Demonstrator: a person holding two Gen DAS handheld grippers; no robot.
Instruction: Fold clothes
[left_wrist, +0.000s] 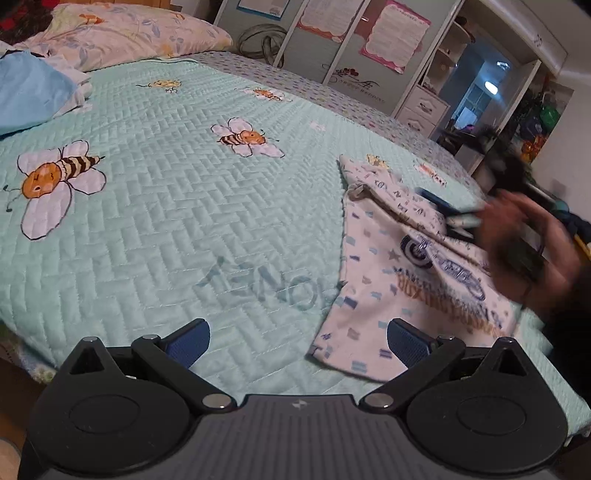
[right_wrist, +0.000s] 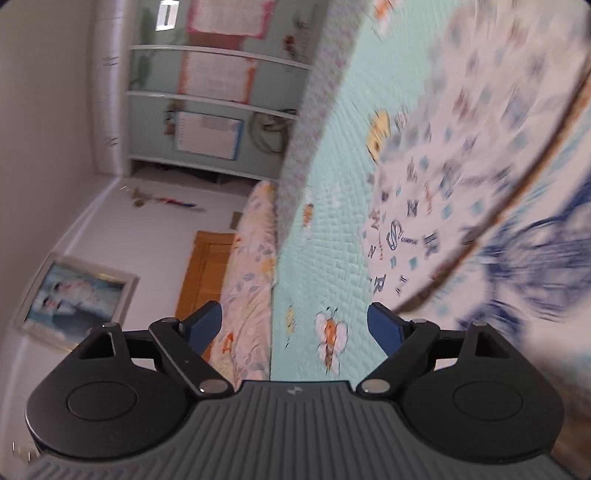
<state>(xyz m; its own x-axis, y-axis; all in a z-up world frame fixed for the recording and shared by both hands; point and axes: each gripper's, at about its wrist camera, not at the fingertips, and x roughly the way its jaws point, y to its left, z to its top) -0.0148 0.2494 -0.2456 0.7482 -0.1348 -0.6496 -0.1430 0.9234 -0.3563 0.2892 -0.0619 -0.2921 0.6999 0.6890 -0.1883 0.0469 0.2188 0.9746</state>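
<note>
Right now, a small printed shirt (left_wrist: 406, 266) is seen lying on the green bee quilt (left_wrist: 166, 221) of the bed, close to the near edge and toward the right-hand near corner. It is spread mostly flat, with one part already laid over itself near the top. Its long side seems to run from the near edge away toward the far side of the bed. The left gripper (left_wrist: 299, 341) is held over the near edge, with its jaws spread wide and nothing pinched between them. The shirt lies just to the right of it, and one blue pad (left_wrist: 406, 341) is seen over the shirt's near hem; whether it touches cannot be told. The right gripper (right_wrist: 295, 325) is also spread wide and nothing is held in it. In the left wrist view it is blurred, beside the shirt's right side. The shirt fills the right of its own view, very close. Either gripper is judged near enough for the next fold.
</note>
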